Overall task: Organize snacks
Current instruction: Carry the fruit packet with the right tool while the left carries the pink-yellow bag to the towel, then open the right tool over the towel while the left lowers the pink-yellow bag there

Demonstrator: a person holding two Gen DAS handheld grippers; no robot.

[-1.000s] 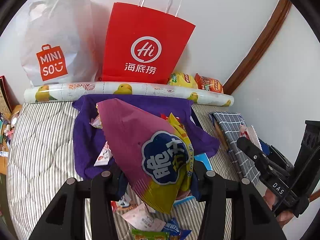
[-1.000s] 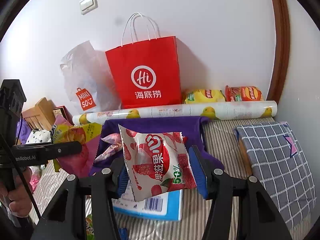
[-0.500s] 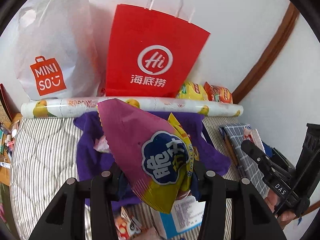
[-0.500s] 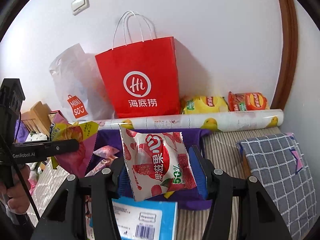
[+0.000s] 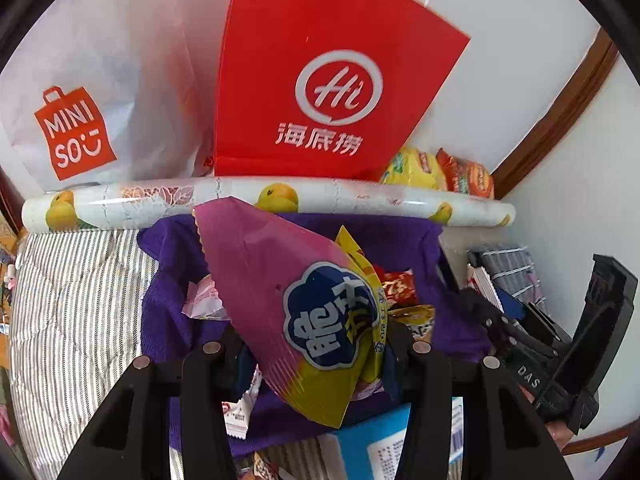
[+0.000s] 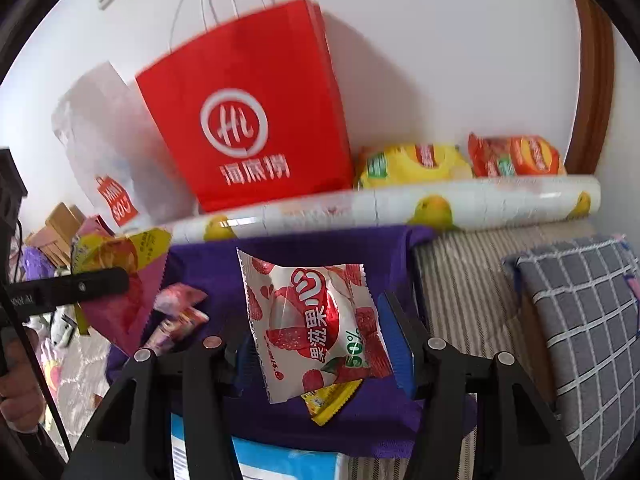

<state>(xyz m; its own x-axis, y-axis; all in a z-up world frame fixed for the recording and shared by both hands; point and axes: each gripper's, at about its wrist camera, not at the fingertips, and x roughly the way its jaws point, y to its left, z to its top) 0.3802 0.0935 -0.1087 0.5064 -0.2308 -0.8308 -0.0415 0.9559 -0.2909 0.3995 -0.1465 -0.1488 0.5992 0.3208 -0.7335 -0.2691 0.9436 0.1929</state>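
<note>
My left gripper (image 5: 316, 354) is shut on a large pink and yellow snack bag (image 5: 280, 292), held over a purple cloth (image 5: 168, 320) that carries several small snack packets (image 5: 202, 304). My right gripper (image 6: 316, 344) is shut on a white and red fruit-jelly packet (image 6: 316, 320), also over the purple cloth (image 6: 288, 252). From the right wrist view the left gripper (image 6: 68, 290) with its pink bag (image 6: 124, 312) shows at the left edge. The right gripper's body (image 5: 560, 356) shows at the right of the left wrist view.
A red paper bag (image 5: 320, 92) and a white plastic bag (image 5: 92, 92) stand against the wall behind a patterned roll (image 5: 256, 200). Yellow (image 6: 408, 164) and orange (image 6: 516, 156) chip bags lie beside it. A grey checked cushion (image 6: 584, 320) is right; a blue box (image 6: 280, 464) lies below.
Both grippers have moved forward and down toward the purple cloth and the bags at the wall, which look larger now. Each still holds its packet.
</note>
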